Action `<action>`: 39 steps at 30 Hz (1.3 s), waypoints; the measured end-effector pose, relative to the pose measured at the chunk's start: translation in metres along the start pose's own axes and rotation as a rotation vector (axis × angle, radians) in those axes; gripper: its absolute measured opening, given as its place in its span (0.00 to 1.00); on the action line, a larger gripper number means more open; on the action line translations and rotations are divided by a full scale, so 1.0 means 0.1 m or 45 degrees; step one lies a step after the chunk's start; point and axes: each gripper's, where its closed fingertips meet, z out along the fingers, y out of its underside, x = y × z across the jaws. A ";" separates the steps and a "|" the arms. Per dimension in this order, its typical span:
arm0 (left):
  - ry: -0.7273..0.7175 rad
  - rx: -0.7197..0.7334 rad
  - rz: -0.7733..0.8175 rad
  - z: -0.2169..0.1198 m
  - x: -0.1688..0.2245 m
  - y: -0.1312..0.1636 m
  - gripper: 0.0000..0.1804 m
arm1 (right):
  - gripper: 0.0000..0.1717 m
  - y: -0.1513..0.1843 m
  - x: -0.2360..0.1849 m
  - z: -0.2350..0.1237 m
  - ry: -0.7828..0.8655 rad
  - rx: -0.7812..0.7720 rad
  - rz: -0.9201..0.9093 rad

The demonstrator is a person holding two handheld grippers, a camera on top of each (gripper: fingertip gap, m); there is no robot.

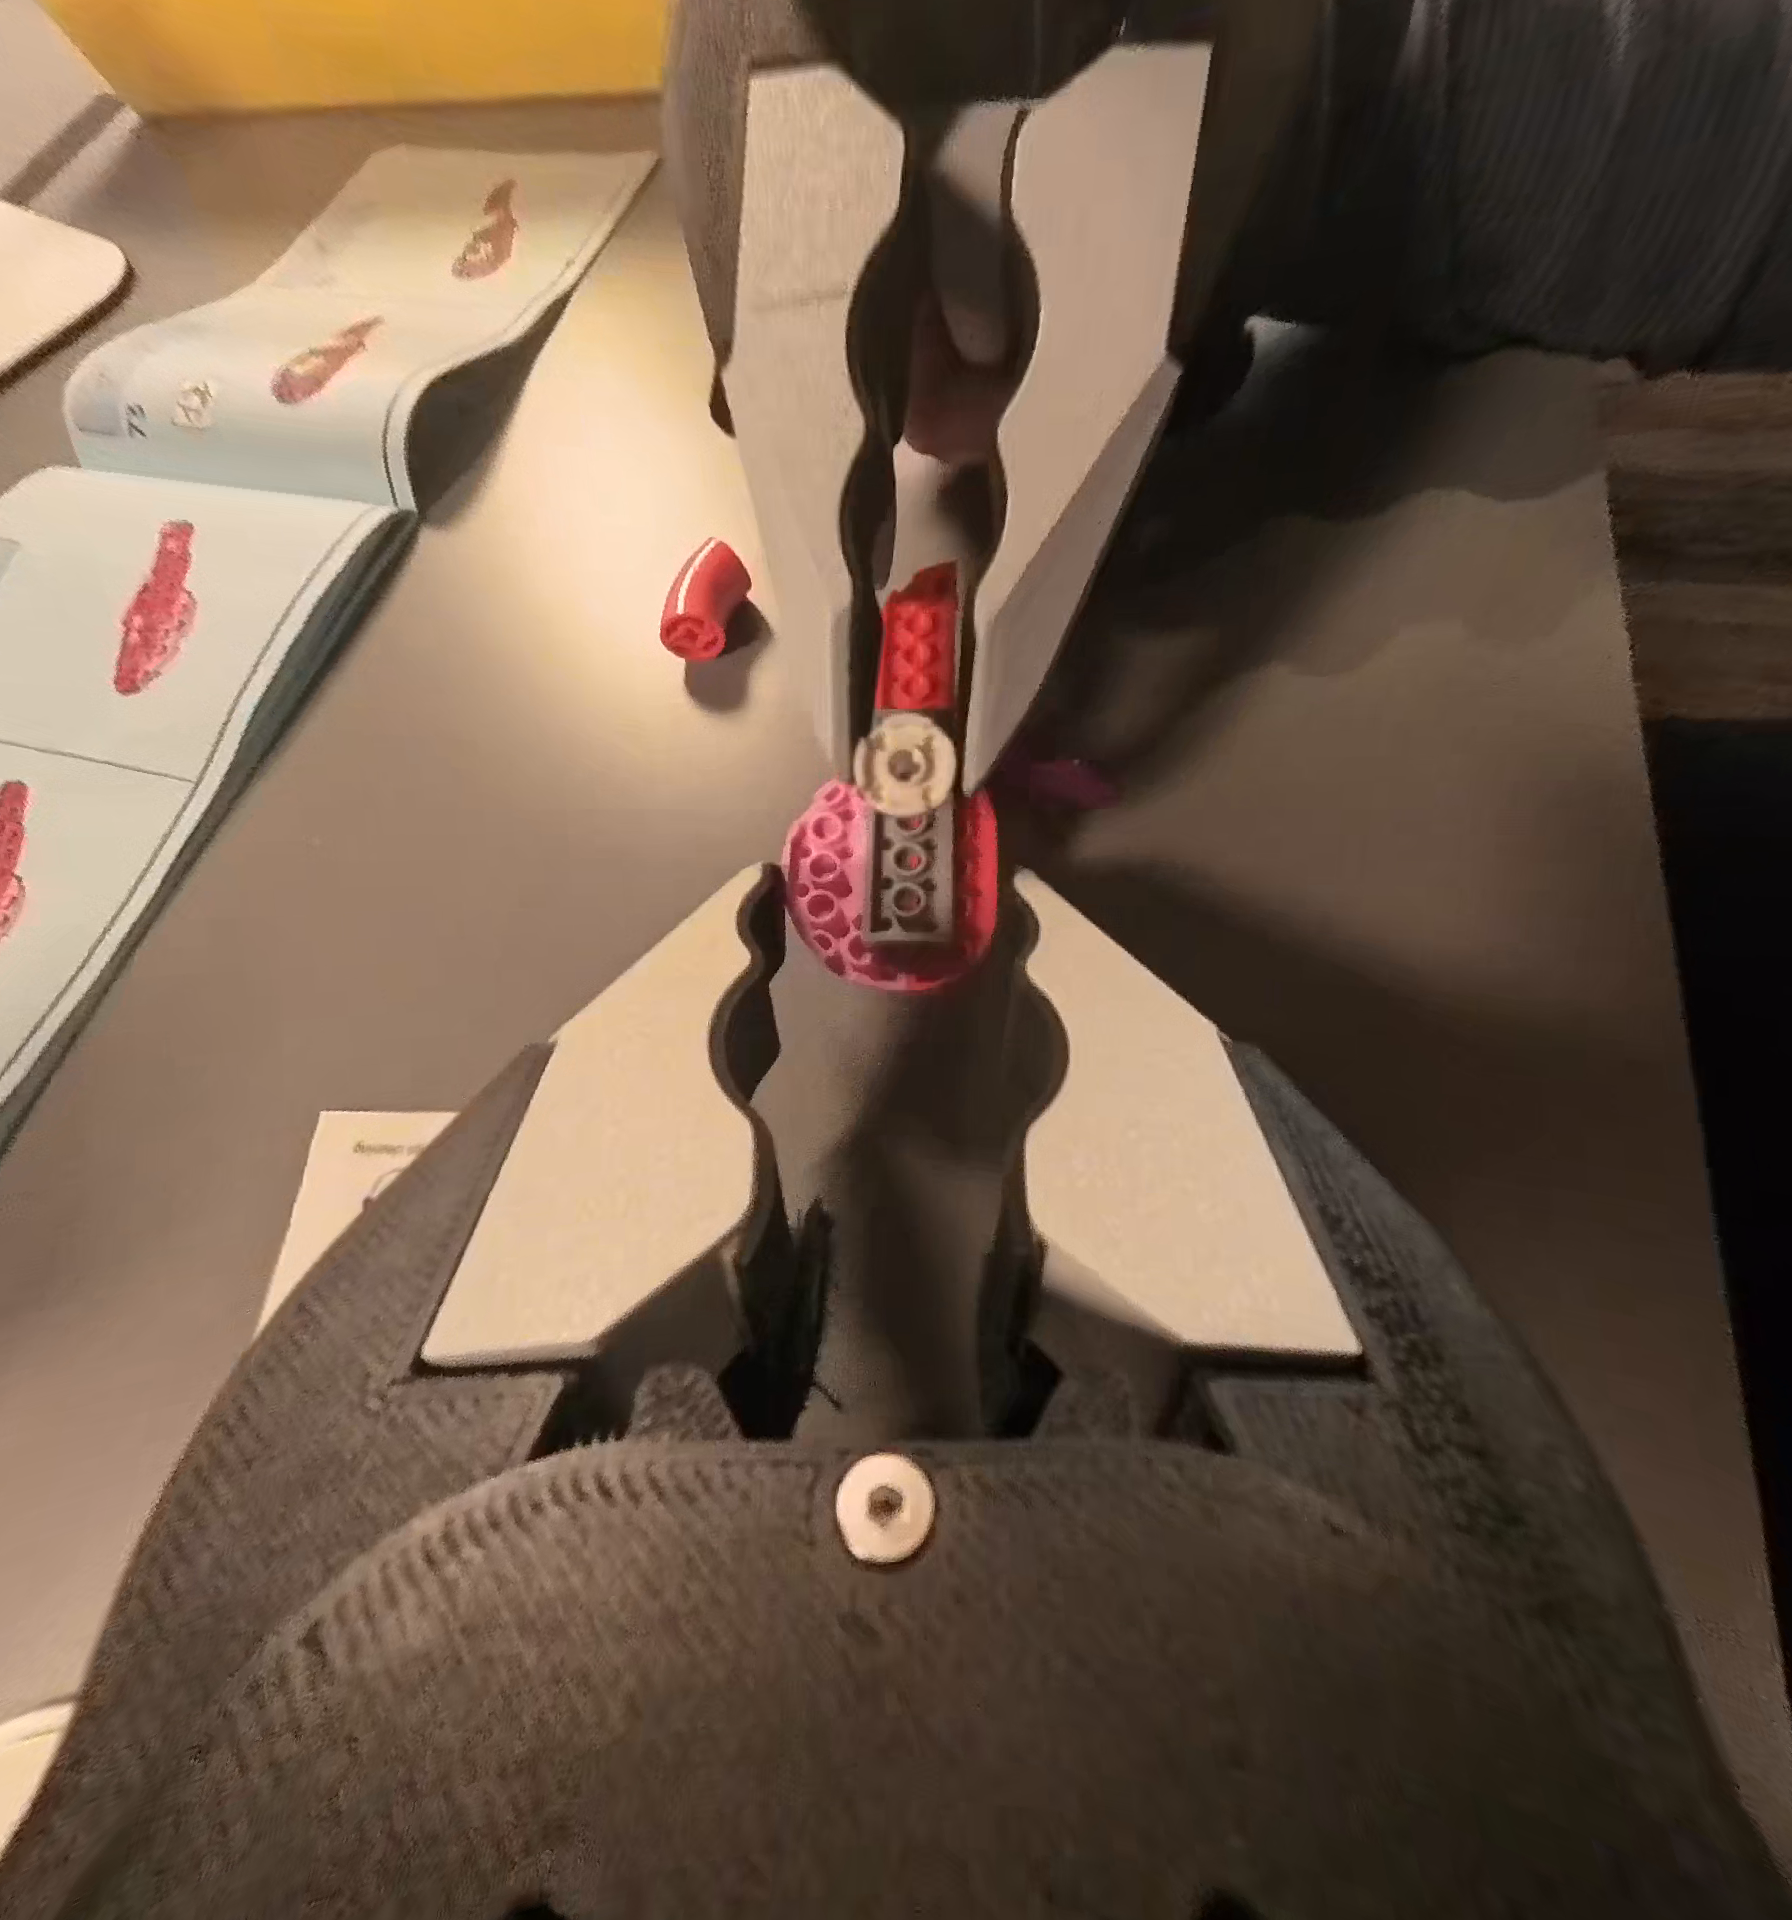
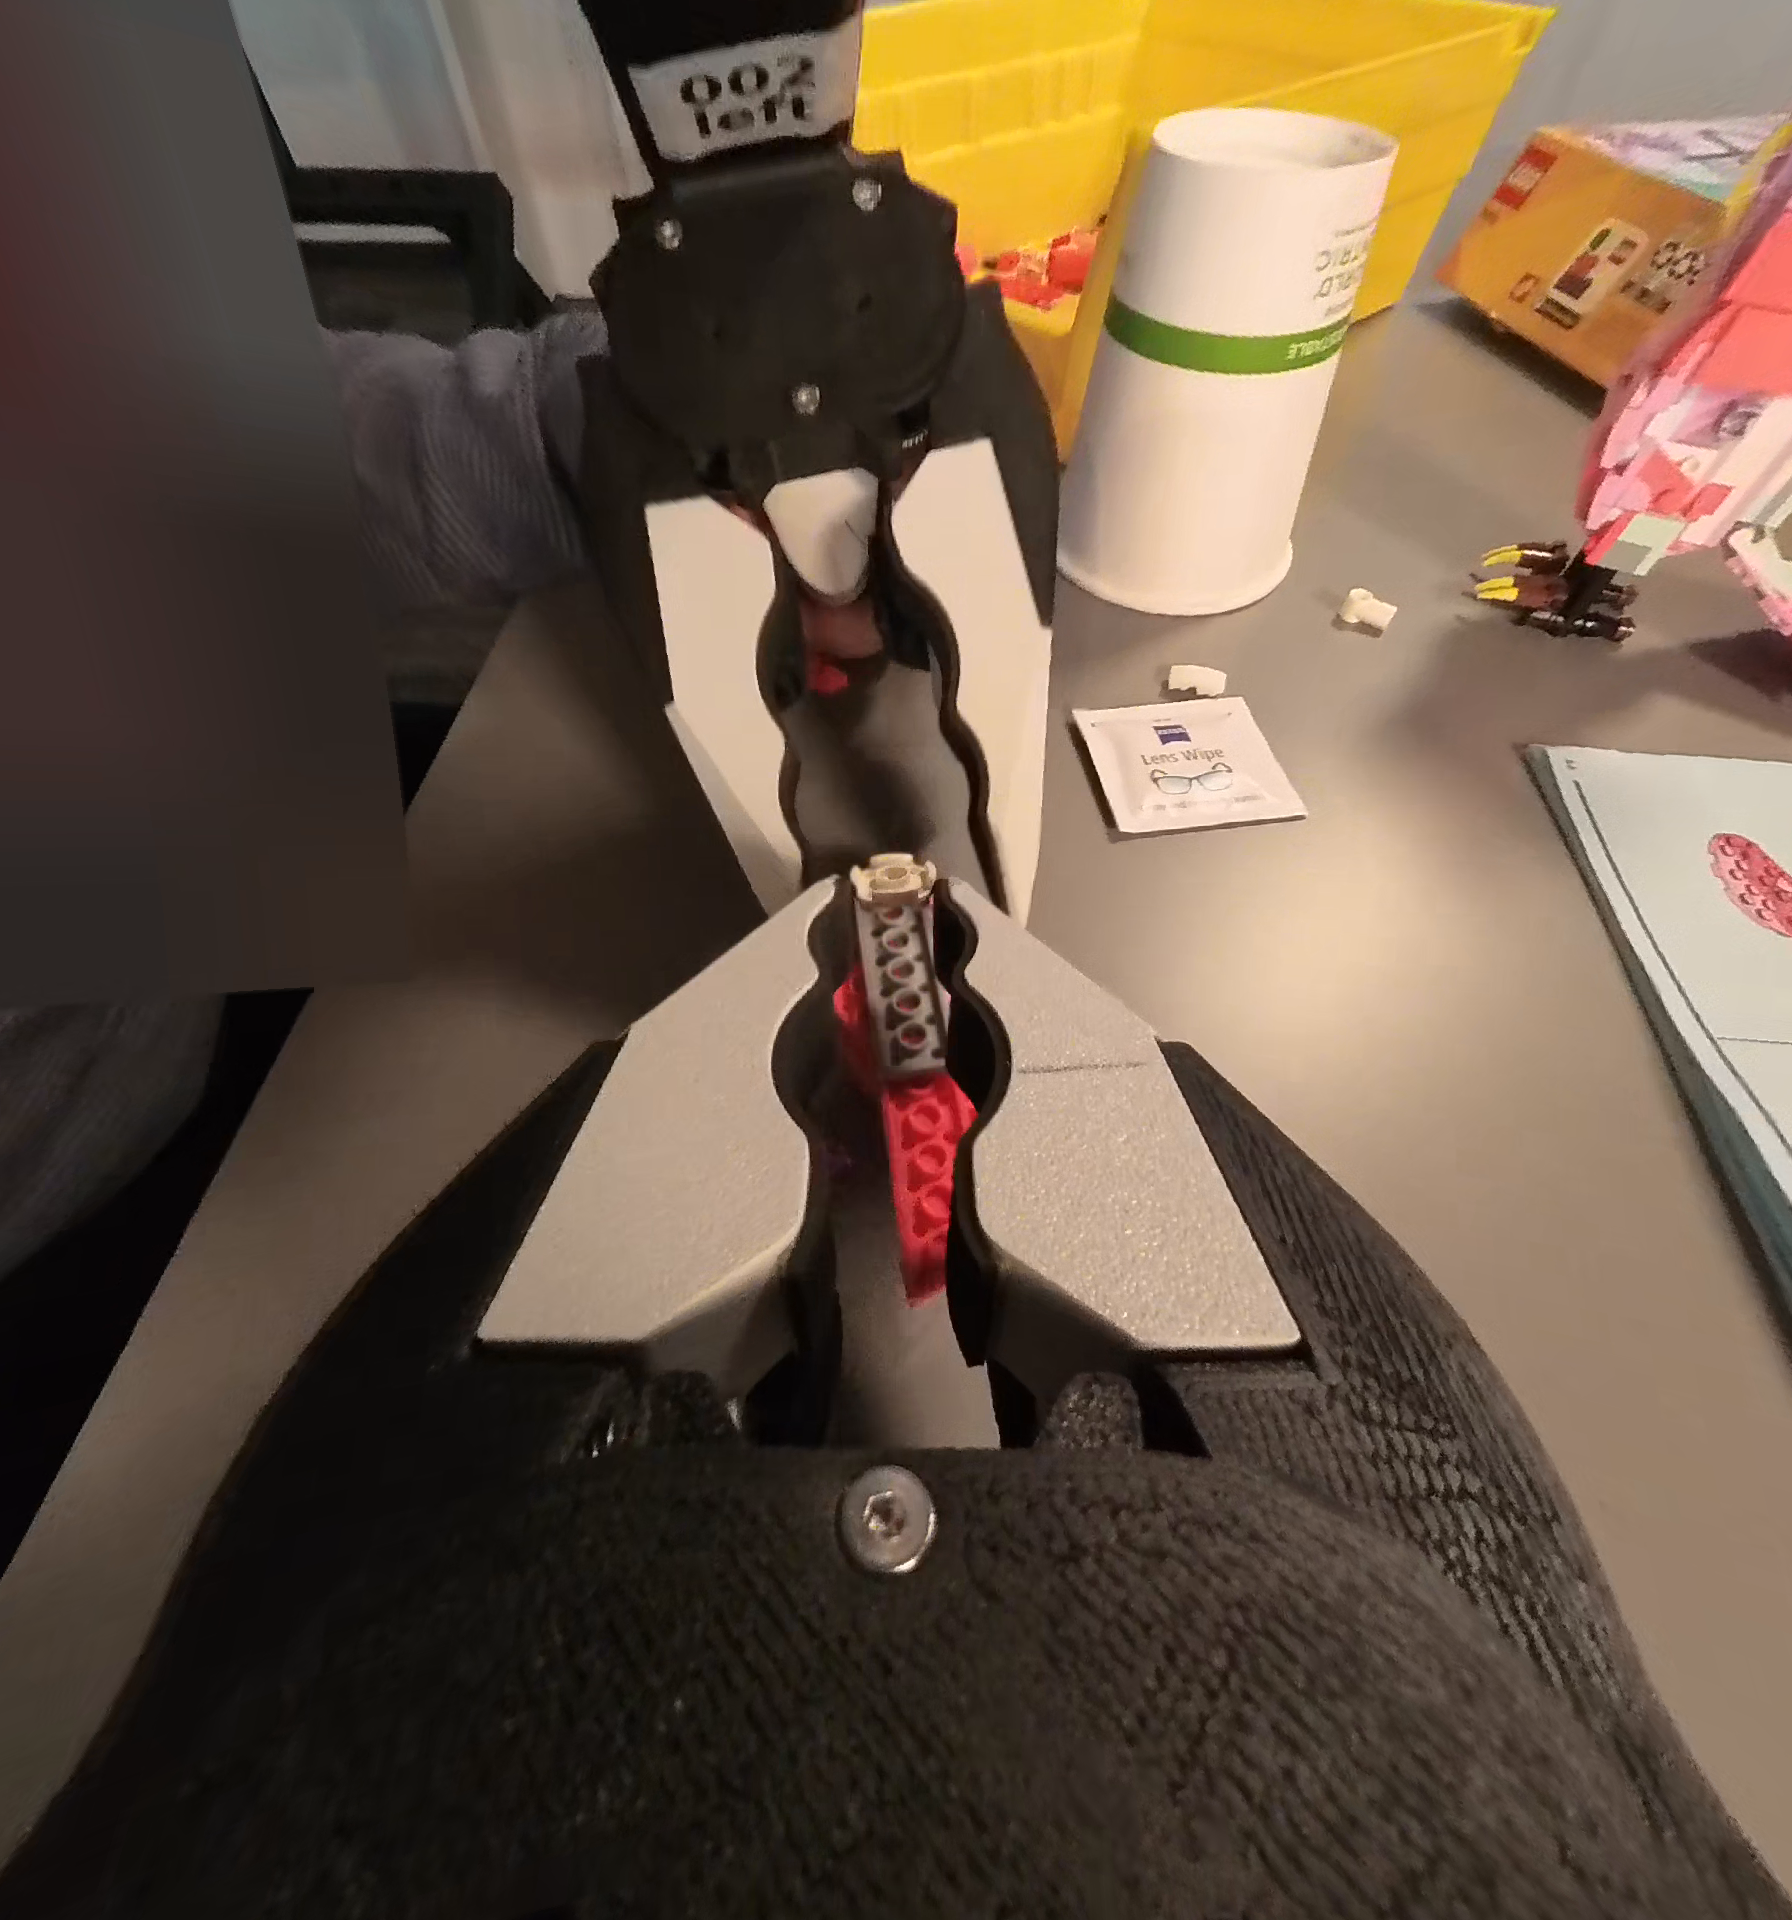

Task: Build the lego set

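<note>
Right tongs point(image 2: 887, 904): clamping a red, pink and grey brick piece point(image 2: 897, 997) between their fingers, above the grey table point(image 2: 1287, 987).
Left tongs point(image 1: 892, 883): standing spread apart, the pink end of the piece sitting between the tips; whether they are touching it is unclear.
Nearby: a red curved brick point(image 1: 705, 603) and an open booklet point(image 1: 144, 665) are lying on the table.

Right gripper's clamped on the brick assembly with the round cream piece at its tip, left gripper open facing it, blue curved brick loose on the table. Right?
One error: the loose curved brick is red, not blue, as the left wrist view shows. The rest stands: the right gripper clamps the brick assembly with the round cream piece, and the left gripper is open.
</note>
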 end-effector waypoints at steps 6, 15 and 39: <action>0.003 0.048 0.040 -0.03 0.03 -0.05 0.22 | 0.07 0.09 -0.06 0.03 -0.007 -0.085 -0.047; 0.042 0.077 0.027 -0.05 0.06 -0.08 0.22 | 0.08 0.08 -0.06 0.04 0.019 -0.084 -0.087; -0.214 0.162 -0.157 -0.14 -0.33 -0.15 0.22 | 0.33 0.03 0.34 0.04 0.757 -0.335 -1.089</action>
